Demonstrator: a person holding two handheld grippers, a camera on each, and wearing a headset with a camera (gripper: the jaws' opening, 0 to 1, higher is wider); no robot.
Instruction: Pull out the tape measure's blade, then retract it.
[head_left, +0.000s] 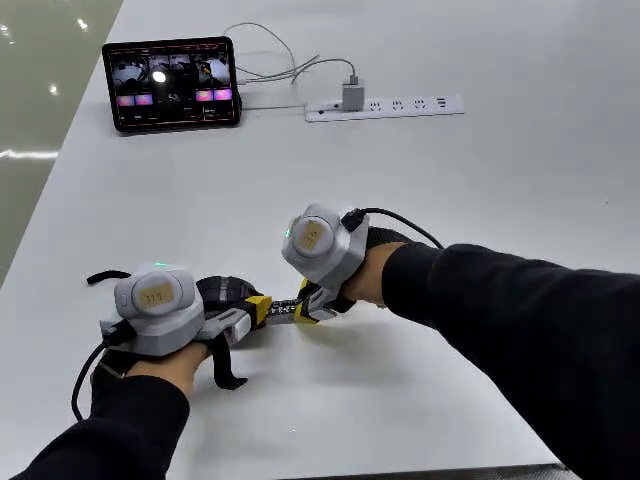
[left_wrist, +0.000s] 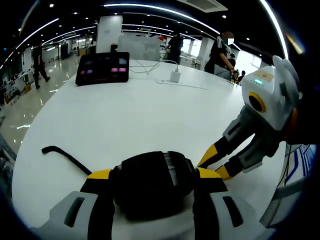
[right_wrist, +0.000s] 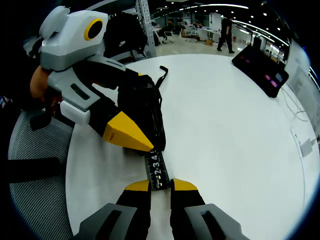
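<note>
The left gripper (left_wrist: 154, 174) is clamping the black tape measure (right_wrist: 142, 107) between its jaws on the near-left part of the white table (head_left: 420, 180) — just right of it, the right gripper (right_wrist: 160, 186), jaws nearly closed, is pinching the short drawn-out blade (right_wrist: 157, 170).

The tape measure (left_wrist: 152, 182) has a plain black case. Its blade (right_wrist: 156, 170) is black with white marks and white numerals; 2, 3 and 4 are readable. The left gripper (left_wrist: 155, 175) is pale grey with black inner parts and 2 yellow fingertips. The right gripper (right_wrist: 160, 186) wears the same grey, black and yellow. A black strap (head_left: 105, 277) lies on the table (head_left: 450, 180), which is plain white. The tablet (head_left: 172, 84) is black, and its dark screen carries pink and purple tiles. The power strip (head_left: 385, 107) is white, the charger (head_left: 353, 95) light grey, and the cables (head_left: 270, 68) pale. Both sleeves (head_left: 520, 320) are black. The floor (head_left: 40, 90) is a glossy grey-green.
</note>
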